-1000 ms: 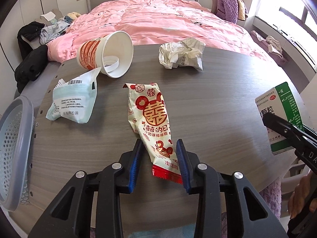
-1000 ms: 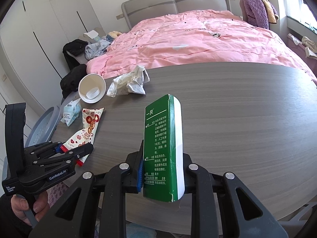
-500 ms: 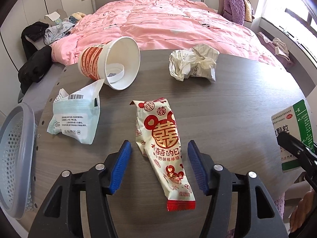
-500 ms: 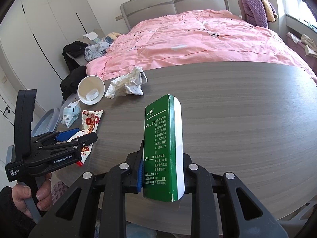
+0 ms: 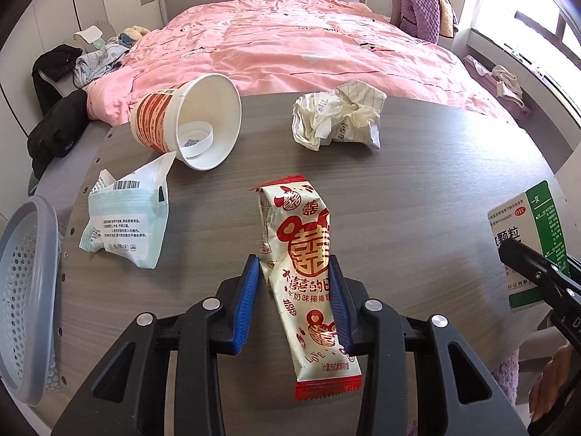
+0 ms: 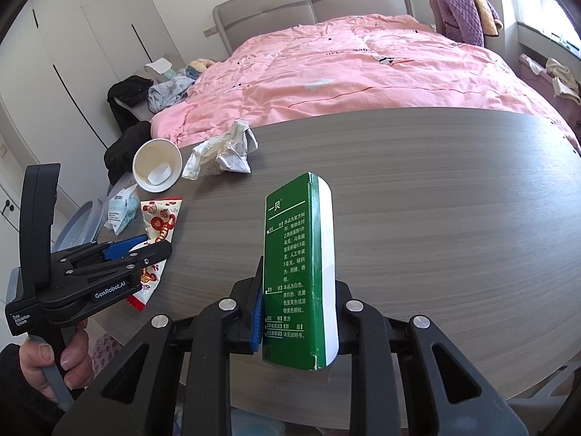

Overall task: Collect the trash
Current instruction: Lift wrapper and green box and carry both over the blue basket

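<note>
Grey wood-grain surface (image 5: 417, 189) fills the foreground, with a pink-quilted bed (image 5: 308, 43) behind it. Left tongs (image 5: 295, 303) have their blue pads pressed against both sides of a long cream-and-red snack wrapper (image 5: 308, 269), which lies lengthwise on the surface. Right tongs (image 6: 297, 312) are clamped on an upright green-and-white cardboard medicine box (image 6: 299, 272), held above the near edge. Left of the wrapper lies a pale blue plastic wipes packet (image 5: 127, 229); beyond it a tipped red-and-white paper cup (image 5: 189, 120), and to the right a crumpled white paper ball (image 5: 337, 120). A grey perforated plastic basket (image 5: 25, 290) sits off the surface's left edge.
</note>
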`<state>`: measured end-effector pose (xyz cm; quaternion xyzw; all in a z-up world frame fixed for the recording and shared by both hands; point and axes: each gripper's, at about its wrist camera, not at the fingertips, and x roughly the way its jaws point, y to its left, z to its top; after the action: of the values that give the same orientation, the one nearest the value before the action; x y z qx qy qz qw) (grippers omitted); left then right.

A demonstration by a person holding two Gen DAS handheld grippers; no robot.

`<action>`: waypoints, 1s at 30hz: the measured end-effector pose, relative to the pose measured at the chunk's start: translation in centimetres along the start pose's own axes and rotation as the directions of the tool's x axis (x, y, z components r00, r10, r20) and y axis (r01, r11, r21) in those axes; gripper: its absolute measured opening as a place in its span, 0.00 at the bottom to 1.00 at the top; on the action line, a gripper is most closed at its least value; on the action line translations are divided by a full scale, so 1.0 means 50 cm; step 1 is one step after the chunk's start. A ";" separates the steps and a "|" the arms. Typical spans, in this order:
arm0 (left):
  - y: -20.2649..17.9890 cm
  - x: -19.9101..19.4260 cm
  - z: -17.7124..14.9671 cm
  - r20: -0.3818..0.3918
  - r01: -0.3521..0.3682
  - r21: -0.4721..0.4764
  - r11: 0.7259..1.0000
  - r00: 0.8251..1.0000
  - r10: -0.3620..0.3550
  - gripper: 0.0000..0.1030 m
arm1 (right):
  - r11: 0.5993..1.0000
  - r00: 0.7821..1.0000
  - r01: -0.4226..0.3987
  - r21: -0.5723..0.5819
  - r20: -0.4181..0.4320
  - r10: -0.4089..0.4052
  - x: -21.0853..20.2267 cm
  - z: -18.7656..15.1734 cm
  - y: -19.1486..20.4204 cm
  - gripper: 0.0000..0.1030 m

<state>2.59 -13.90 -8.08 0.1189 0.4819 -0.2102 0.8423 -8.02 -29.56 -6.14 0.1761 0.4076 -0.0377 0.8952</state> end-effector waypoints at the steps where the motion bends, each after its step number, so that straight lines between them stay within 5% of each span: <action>1: 0.001 -0.005 0.001 0.006 0.001 -0.002 1.000 1.000 -0.001 0.35 | 1.000 1.000 0.001 -0.001 0.001 -0.001 -0.001 0.000 0.002 0.23; 15: 0.062 -0.105 0.004 0.122 0.018 -0.036 0.999 0.992 -0.013 0.35 | 0.997 1.000 -0.001 -0.073 0.009 0.002 -0.009 0.021 0.075 0.23; 30: 0.244 -0.174 -0.027 0.195 -0.011 -0.133 0.991 0.980 0.037 0.35 | 0.977 0.997 -0.076 -0.197 -0.007 0.076 0.036 0.067 0.271 0.23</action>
<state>3.38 -0.47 -1.30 0.0476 0.4077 -0.1787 0.8942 -1.56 -17.89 -1.59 0.1019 0.4020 0.0373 0.9092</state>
